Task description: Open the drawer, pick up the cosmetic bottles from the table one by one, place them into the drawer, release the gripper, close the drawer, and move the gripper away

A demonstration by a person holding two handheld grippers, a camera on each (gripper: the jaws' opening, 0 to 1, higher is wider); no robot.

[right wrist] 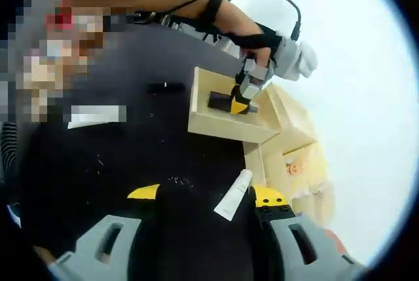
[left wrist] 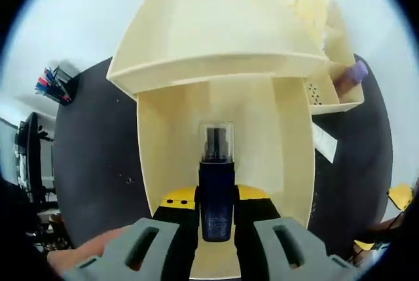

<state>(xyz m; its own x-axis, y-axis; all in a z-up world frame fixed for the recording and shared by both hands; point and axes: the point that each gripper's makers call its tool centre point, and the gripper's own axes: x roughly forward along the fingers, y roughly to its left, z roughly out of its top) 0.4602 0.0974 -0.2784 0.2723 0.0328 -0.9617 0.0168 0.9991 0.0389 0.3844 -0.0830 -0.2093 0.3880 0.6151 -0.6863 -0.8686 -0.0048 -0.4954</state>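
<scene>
Left gripper view
- Left hand-held gripper [left wrist: 216,228]: its two grey jaws with yellow-and-black pads rise from the bottom edge, closed onto a dark blue cosmetic bottle [left wrist: 217,192] that stands upright between them.
- Bottle: clear cap at the top with a black pump inside, blue body clamped low down between the pads.
- Bottle's place: over the open cream drawer [left wrist: 288,163], about midway between its side walls; I cannot tell whether its base touches the drawer floor.
- Drawer unit: the cream organiser [left wrist: 216,32] sits above the pulled-out drawer, on a dark round tabletop [left wrist: 98,156].
- Side compartment: a purple-capped item [left wrist: 357,71] stands in a perforated section at the right of the organiser.
- Far left: a holder of coloured pens [left wrist: 52,84] near the tabletop's edge.

Right gripper view
- Right hand-held gripper [right wrist: 209,222]: jaws rise from the bottom, apart, with nothing between the pads.
- White tube [right wrist: 234,194]: lies on the dark tabletop just beyond the jaws, nearer the right-hand pad, tilted.
- Left hand-held gripper as seen from here: held by a person's hand [right wrist: 288,55] above the open drawer, with the dark bottle in its jaws inside the drawer's walls.
- Other things: a white flat pack [right wrist: 98,116] and a small dark item [right wrist: 165,87] lie on the tabletop, well apart from the drawer.
</scene>
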